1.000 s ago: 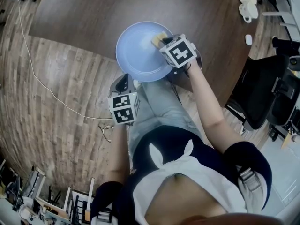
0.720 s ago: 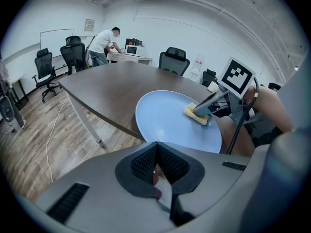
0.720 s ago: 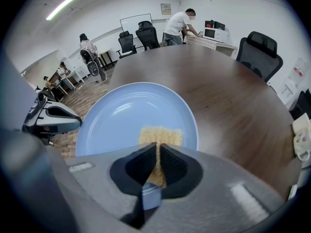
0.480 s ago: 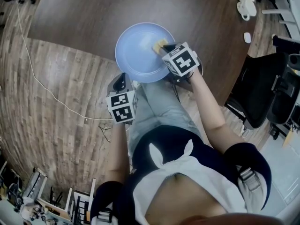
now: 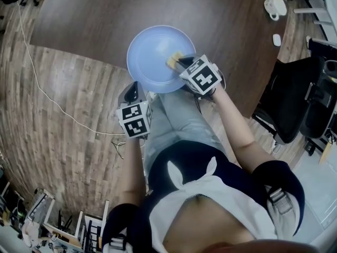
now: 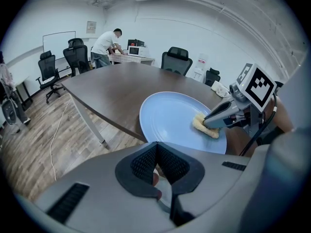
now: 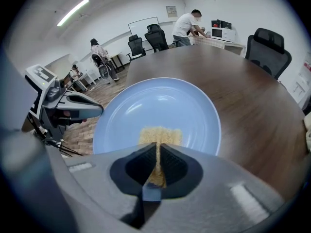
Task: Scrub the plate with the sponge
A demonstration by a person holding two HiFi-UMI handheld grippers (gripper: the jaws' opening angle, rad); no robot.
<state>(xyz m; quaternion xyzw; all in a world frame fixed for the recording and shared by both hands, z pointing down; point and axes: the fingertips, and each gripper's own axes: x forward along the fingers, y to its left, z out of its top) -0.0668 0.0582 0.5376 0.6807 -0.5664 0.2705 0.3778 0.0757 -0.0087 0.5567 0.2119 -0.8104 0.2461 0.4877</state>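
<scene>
Sponge, yellow, rectangular and foam-like, is pinched between the jaws of the right gripper and pressed flat on the round pale-blue plate, toward 3 o'clock of its centre in the head view. Plate lies at the near edge of the dark brown wooden counter, partly overhanging the plank floor. Left gripper meets the plate rim at 7 o'clock, jaws pressed together with a pale sliver of rim seemingly nipped between them.
</scene>
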